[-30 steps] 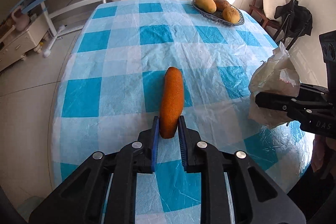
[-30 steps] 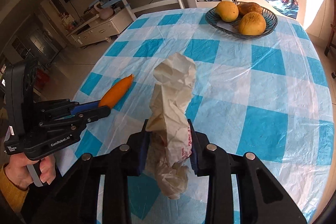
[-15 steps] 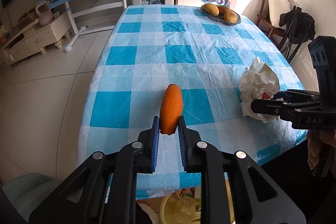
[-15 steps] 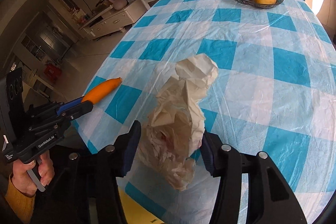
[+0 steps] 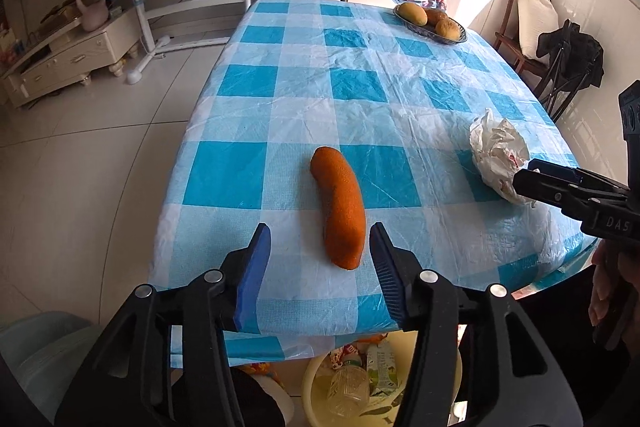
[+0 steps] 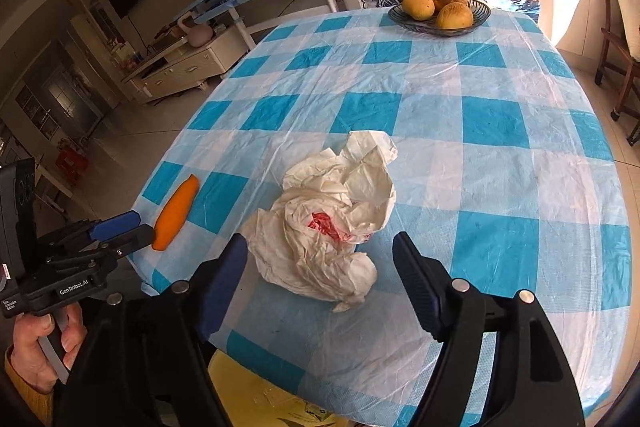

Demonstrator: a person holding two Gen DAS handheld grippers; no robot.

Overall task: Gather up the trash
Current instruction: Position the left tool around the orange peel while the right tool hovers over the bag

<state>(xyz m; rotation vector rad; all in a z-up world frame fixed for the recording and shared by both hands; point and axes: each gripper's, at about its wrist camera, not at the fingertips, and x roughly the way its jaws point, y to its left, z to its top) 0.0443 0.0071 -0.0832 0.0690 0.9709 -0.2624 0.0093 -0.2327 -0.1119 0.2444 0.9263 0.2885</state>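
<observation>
On the counter (image 5: 360, 83), with its blue-and-white checked cloth, an orange sponge-like stick (image 5: 339, 211) lies near the front edge, its near end between the spread left tongs (image 5: 320, 267) without touching either finger. Well to its right, a crumpled white plastic bag (image 6: 332, 223) with a red print sits on the cloth, between the wide-open right tongs (image 6: 320, 267), which grip nothing. At the far end stands a dark bowl (image 6: 440, 15) of yellow fruit. Below the counter's front edge a pale bin (image 5: 360, 383) holds what looks like a bottle and a carton, though the view there is partly blocked.
</observation>
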